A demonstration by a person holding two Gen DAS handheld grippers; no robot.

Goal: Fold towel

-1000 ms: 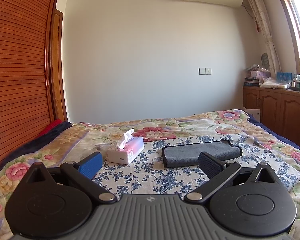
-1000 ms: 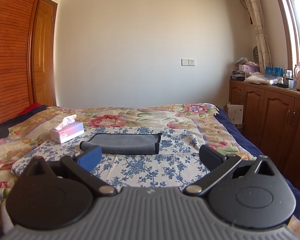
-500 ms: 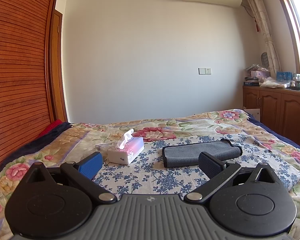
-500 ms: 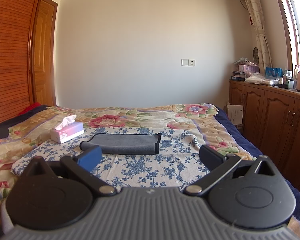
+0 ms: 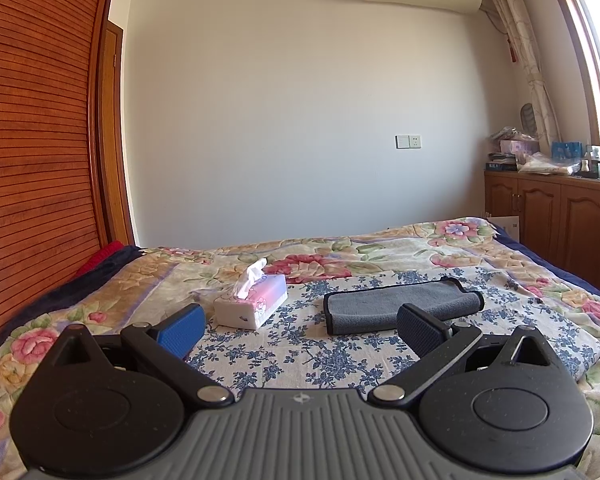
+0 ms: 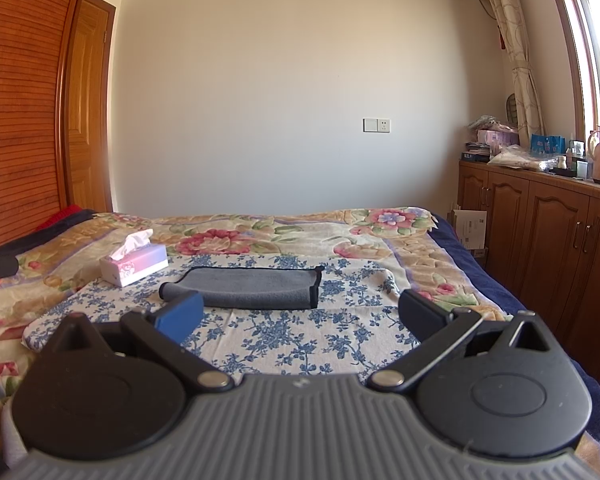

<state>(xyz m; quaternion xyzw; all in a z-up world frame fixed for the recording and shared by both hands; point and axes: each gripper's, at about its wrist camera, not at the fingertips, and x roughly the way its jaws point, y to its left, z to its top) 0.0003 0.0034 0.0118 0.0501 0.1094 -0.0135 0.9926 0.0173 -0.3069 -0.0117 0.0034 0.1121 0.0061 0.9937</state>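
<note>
A grey towel (image 5: 400, 306) with a dark edge lies folded into a long strip on a blue-flowered cloth (image 5: 300, 352) on the bed. It also shows in the right wrist view (image 6: 248, 287). My left gripper (image 5: 298, 328) is open and empty, held back from the towel's near edge. My right gripper (image 6: 298, 314) is open and empty, also short of the towel. Neither touches the towel.
A tissue box (image 5: 252, 304) stands left of the towel, also in the right wrist view (image 6: 134, 265). The bed has a floral quilt (image 5: 380, 248). Wooden cabinets (image 6: 548, 248) with clutter on top stand at the right. A slatted wooden wardrobe (image 5: 32, 160) is at the left.
</note>
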